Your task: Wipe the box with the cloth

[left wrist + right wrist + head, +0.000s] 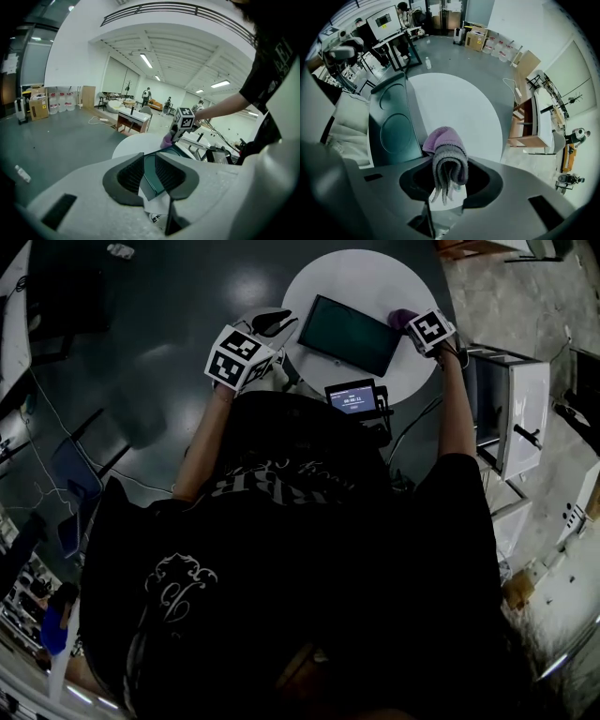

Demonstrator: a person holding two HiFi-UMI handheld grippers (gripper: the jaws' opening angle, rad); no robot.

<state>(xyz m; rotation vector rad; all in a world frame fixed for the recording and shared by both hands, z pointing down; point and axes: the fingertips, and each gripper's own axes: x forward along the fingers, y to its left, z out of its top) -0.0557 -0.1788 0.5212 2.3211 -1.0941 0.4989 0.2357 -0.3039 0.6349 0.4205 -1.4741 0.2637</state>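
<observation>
Looking along the right gripper [449, 180], its own view showed the jaws clamped on a folded purple-grey cloth [447, 152], which the head view reduced to a purple smudge. The left gripper [151, 172] had its jaws closed on a corner of the flat teal box [349, 334]. Just left of the right jaws, the box's long axis ran away ahead of them, and bare white table [459, 108] lay open ahead and right.
</observation>
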